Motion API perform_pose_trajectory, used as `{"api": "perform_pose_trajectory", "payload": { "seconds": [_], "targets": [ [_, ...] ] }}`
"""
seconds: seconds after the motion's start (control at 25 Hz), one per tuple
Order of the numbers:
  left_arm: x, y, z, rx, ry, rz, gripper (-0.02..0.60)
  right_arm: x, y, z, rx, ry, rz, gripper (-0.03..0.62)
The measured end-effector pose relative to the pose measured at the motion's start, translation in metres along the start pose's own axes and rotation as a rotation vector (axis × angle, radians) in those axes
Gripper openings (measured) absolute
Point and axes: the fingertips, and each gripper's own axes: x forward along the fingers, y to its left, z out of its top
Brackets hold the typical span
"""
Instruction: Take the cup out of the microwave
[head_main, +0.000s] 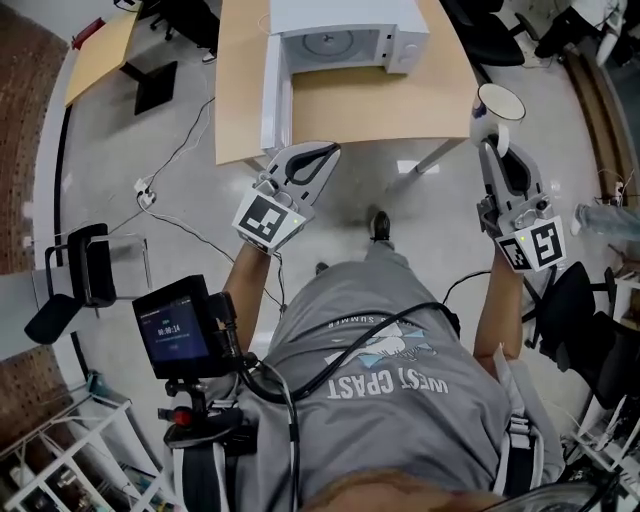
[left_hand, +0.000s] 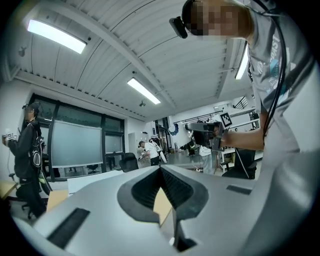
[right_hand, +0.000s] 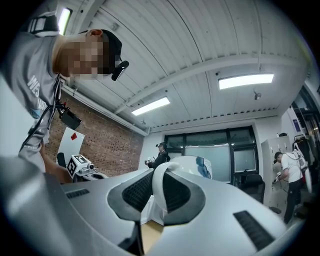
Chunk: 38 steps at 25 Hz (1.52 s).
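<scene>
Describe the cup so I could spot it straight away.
Start at the wooden table with the white microwave, its door open. Just off the table's right edge, the right gripper pinches a handle between its jaws. That handle belongs to the cup: round, white, with a blue mark on its side, and the only thing held in the air.

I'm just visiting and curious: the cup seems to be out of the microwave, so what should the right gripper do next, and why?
Probably carry the cup over the table and lower it there. The right gripper holds it by the handle, seemingly past the table's right edge, clear of the open microwave.
</scene>
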Motion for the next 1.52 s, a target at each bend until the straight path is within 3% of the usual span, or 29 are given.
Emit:
{"api": "perform_pose_trajectory", "payload": {
  "seconds": [0.48, 0.64, 0.8, 1.12, 1.52],
  "targets": [
    [0.047, 0.045, 0.009, -0.082, 0.027, 0.124, 0.043, 0.065, -0.101, -0.034, 0.037, -0.005, 0.03, 0.054],
    [0.082, 0.069, -0.012, -0.111, 0.067, 0.159, 0.043, 0.096, -0.161, -0.075, 0.075, 0.008, 0.026, 0.054],
    [0.102, 0.084, -0.032, -0.108, 0.16, 0.183, 0.043, 0.118, -0.209, -0.109, 0.094, 0.018, 0.017, 0.054],
    [0.13, 0.094, -0.046, -0.116, 0.237, 0.249, 0.043, 0.152, -0.284, -0.171, 0.12, 0.033, 0.023, 0.054],
    [0.145, 0.125, -0.072, -0.159, 0.333, 0.339, 0.043, 0.214, -0.361, -0.295, 0.21, 0.157, -0.035, 0.054]
  ]
}}
